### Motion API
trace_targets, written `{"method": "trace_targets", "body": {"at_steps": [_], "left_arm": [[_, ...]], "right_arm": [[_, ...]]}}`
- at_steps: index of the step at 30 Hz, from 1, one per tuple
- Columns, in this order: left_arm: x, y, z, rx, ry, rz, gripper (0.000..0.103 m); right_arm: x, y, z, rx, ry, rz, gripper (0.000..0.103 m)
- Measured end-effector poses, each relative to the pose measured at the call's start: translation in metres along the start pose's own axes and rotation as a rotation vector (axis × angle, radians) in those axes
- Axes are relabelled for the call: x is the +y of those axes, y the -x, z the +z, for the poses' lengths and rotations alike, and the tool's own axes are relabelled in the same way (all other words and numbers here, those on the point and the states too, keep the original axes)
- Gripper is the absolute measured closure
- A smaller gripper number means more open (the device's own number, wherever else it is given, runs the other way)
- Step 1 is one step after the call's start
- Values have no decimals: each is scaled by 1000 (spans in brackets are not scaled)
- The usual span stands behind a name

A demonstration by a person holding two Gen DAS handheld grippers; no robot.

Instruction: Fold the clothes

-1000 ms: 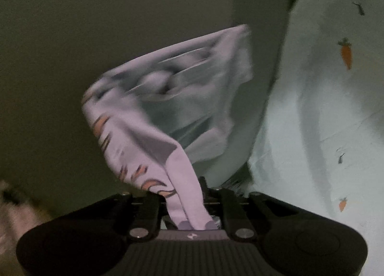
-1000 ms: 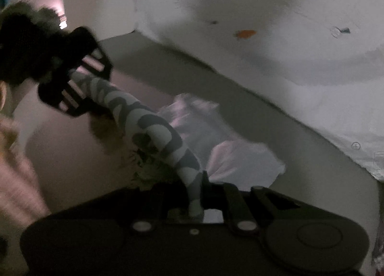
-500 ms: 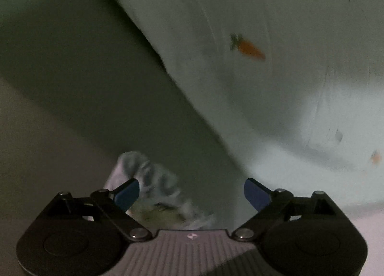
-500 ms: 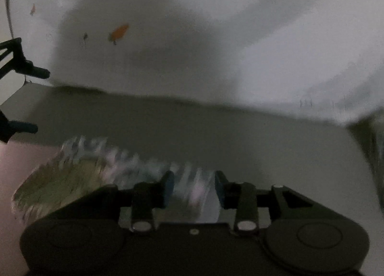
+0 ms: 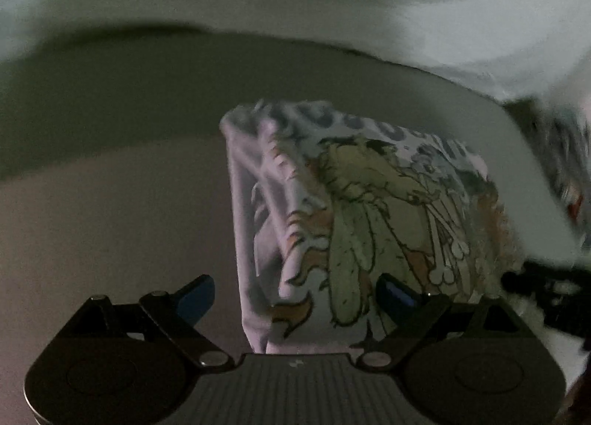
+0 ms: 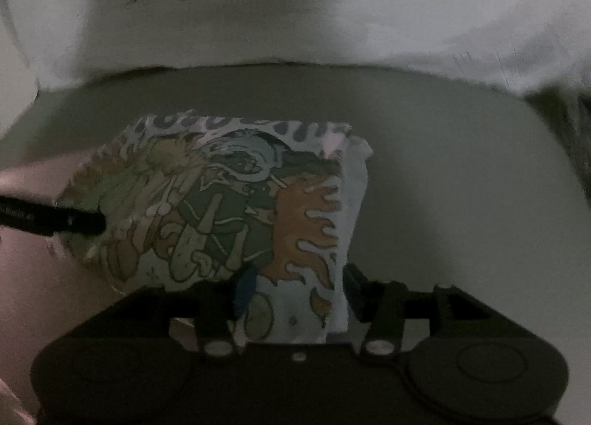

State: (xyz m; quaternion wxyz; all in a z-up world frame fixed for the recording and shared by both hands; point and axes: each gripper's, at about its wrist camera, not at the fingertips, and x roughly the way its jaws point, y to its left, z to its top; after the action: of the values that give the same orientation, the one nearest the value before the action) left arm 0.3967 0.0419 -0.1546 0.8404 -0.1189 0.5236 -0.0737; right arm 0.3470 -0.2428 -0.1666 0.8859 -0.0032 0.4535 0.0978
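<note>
- R gripper [image 6: 295, 288]: jaws opening, near edge of the folded printed garment [image 6: 240, 203] between them, pads not clearly pressing. Risk: if cloth snags a pad as the gripper pulls off, the top layer drags and the fold comes undone.
- L gripper [image 5: 295, 295]: spread wide, nothing clenched; right finger [image 5: 397, 295] overlaps the garment [image 5: 351, 222] in view, touching or just above, can't tell. Risk: a sideways move catches the edge and skews the stack.
- Garment: lies folded, print up, on the pinkish surface [image 5: 110, 222] w/ far edge over the grey-green strip [image 6: 443, 166]. Side layers look loose, uneven; may spring open w/o a press-down.
- Beyond: white carrot-print sheet [image 6: 295, 19] well apart, no hazard. Dim, blurred frames make edge-finding hard.
</note>
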Motion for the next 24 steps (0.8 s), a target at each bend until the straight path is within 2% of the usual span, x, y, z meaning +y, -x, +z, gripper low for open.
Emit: {"method": "trace_targets", "body": {"at_steps": [1, 2, 4, 5, 9, 11, 13, 18, 24], "left_arm": [[5, 1, -1, 6, 24, -15, 8], [9, 1, -3, 4, 31, -24, 6], [11, -3, -9, -15, 30, -34, 0], [10, -5, -12, -29, 26, -38, 0], [3, -10, -8, -19, 8, -18, 0], [2, -10, -1, -3, 1, -14, 0], [4, -7, 6, -23, -19, 8, 0], [10, -11, 29, -66, -65, 36, 0], [14, -29, 59, -88, -97, -15, 0]], "right_arm": [[-4, 2, 0, 3, -37, 16, 47], [-6, 4, -2, 4, -58, 28, 36], [-7, 2, -7, 12, -59, 29, 25], [-6, -1, -10, 18, -56, 28, 24], [1, -4, -20, 44, -52, 5, 24], [11, 6, -19, 2, -12, -19, 23], [16, 13, -14, -46, 23, -5, 22], [4, 3, 6, -97, -14, 14, 20], [-21, -26, 35, -118, -63, 9, 20]]}}
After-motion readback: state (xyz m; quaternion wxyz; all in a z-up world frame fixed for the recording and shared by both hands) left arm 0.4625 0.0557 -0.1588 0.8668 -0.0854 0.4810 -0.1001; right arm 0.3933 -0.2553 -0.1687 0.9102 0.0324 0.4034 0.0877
